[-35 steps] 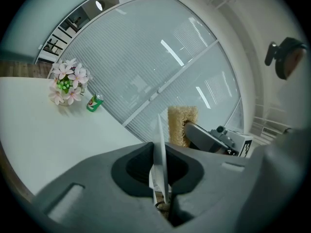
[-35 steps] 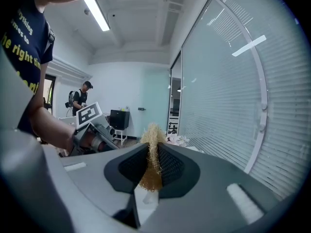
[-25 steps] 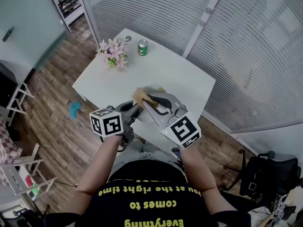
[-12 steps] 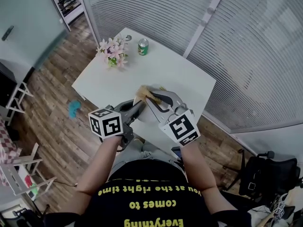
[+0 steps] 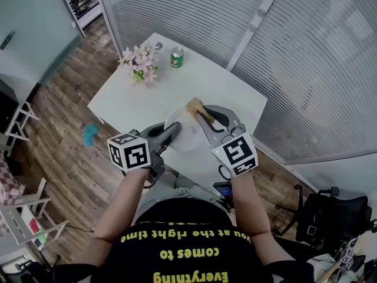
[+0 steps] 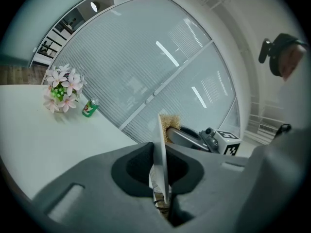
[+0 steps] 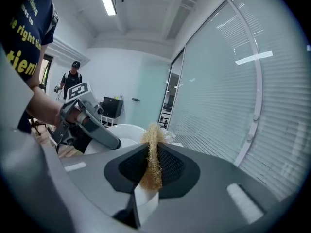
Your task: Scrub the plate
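Note:
A white plate is held above the near edge of the white table. My left gripper is shut on the plate's near-left rim; in the left gripper view the plate stands edge-on between the jaws. My right gripper is shut on a tan fibrous scrubber, which sits at the plate's far rim. In the right gripper view the scrubber fills the gap between the jaws, with the plate and the left gripper behind it.
A pot of pink flowers and a green can stand at the table's far end. A blue object lies on the wooden floor to the left. Slatted blinds run along the right side. A person stands far back.
My right gripper has carried the scrubber across the plate, from its left part to the far right rim. The left gripper and plate have barely shifted.

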### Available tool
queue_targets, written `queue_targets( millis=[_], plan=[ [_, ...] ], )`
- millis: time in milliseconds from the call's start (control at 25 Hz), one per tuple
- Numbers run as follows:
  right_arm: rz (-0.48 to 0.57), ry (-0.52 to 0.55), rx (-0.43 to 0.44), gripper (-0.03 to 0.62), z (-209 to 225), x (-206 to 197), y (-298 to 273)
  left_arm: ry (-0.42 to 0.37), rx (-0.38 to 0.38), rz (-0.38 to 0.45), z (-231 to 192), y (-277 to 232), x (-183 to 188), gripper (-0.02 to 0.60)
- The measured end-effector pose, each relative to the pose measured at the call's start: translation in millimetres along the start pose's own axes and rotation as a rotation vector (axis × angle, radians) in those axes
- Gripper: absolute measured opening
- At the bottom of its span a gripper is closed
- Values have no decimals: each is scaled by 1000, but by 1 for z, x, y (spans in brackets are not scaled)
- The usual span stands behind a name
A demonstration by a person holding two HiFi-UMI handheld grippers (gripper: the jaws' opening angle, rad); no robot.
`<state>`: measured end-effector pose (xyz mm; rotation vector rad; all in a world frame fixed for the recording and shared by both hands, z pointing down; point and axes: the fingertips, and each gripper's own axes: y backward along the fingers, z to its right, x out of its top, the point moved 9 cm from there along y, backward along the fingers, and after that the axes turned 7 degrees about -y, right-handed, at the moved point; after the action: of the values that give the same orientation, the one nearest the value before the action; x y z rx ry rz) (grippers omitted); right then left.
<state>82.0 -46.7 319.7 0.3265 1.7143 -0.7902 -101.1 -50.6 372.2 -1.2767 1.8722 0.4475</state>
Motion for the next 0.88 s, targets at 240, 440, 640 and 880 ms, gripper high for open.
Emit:
queue_targets(
  millis=[240,440,640,880],
  plan=[
    [-3,-21,-55,52,17,-4,8,2,-11,6,1,1,5,21],
    [6,-29,-42,52,14,-5,7,7,-11,11,0,-1,8,21],
    [4,-37,1,52,1,-8,0,20,-7,22,-4,-4,9,21],
    [3,-38,63,52,-17,-8,-9,20,-3,33,-9,-6,16,21]
  ],
)
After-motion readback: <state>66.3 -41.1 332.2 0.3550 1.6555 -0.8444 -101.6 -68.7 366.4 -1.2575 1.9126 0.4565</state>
